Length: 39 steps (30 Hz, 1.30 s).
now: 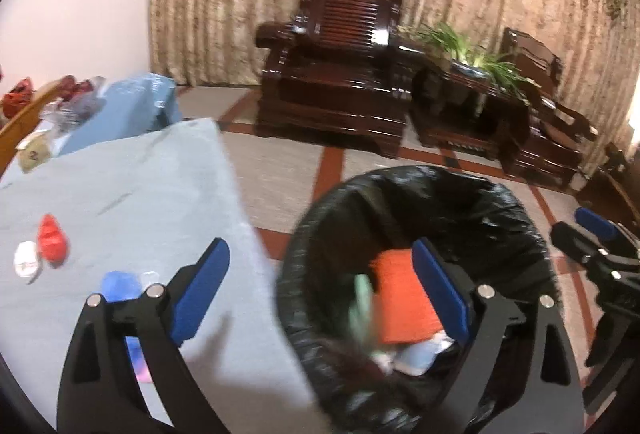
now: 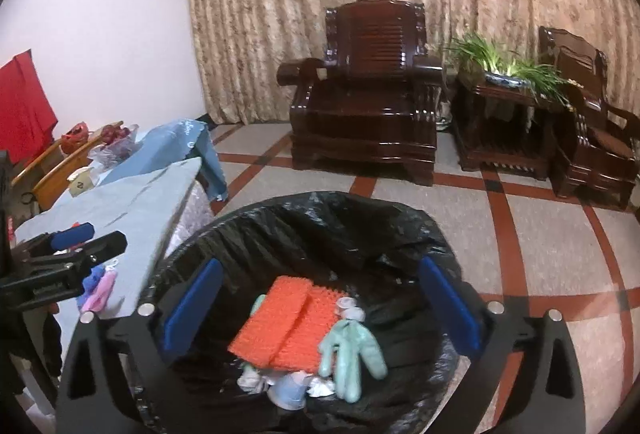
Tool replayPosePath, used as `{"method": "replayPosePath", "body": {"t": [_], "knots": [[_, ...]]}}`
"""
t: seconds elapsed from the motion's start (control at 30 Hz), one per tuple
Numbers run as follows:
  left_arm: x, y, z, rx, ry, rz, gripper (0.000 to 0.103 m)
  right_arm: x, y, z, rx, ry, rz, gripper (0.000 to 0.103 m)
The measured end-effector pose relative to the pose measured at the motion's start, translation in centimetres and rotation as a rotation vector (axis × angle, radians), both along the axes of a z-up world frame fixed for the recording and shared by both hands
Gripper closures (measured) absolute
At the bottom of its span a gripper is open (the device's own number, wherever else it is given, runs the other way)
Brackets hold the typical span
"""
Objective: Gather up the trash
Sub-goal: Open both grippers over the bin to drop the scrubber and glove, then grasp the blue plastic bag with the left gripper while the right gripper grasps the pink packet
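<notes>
Both tongs are wide open and hold nothing. The right gripper (image 2: pixel 320 310) hangs over the black trash bin (image 2: pixel 400 218). Inside lie an orange pad (image 2: pixel 284 326) and a green glove (image 2: pixel 352 354). The left gripper (image 1: pixel 320 294) sits by the table (image 1: pixel 140 185), where a red scrap (image 1: pixel 51 242) lies.

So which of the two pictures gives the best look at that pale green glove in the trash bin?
The right wrist view. There the green glove lies sharp and whole on the orange mat inside the bin, fingers spread. In the left wrist view the glove is only a blurred green streak.
</notes>
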<state>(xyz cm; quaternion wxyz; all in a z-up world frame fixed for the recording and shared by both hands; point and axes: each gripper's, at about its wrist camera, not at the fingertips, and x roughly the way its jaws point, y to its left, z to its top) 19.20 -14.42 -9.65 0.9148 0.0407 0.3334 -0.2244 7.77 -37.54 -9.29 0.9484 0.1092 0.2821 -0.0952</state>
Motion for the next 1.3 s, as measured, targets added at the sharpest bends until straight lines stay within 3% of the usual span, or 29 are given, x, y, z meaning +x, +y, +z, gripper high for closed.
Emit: {"method": "replayPosePath", "body": {"t": [0.37, 0.73, 0.9, 1.3], "knots": [[-1.6, 9.3, 3.3, 0.015, -0.08, 0.169, 0.012, 1.4, 5.3, 1.1, 0.02, -0.01, 0.083, 0.006], [-2.5, 17.9, 2.0, 0.021, -0.046, 0.328, 0.012, 3.4, 11.5, 0.6, 0.005, -0.004, 0.176, 0.006], [-2.1, 18.7, 0.5, 0.024, -0.016, 0.342, 0.012, 4.0, 13.2, 0.3, -0.022, -0.008, 0.198, 0.006], [1.1, 15.7, -3.2, 0.047, 0.04, 0.304, 0.013, 6.7, 13.7, -2.3, -0.036, 0.033, 0.188, 0.006]]}}
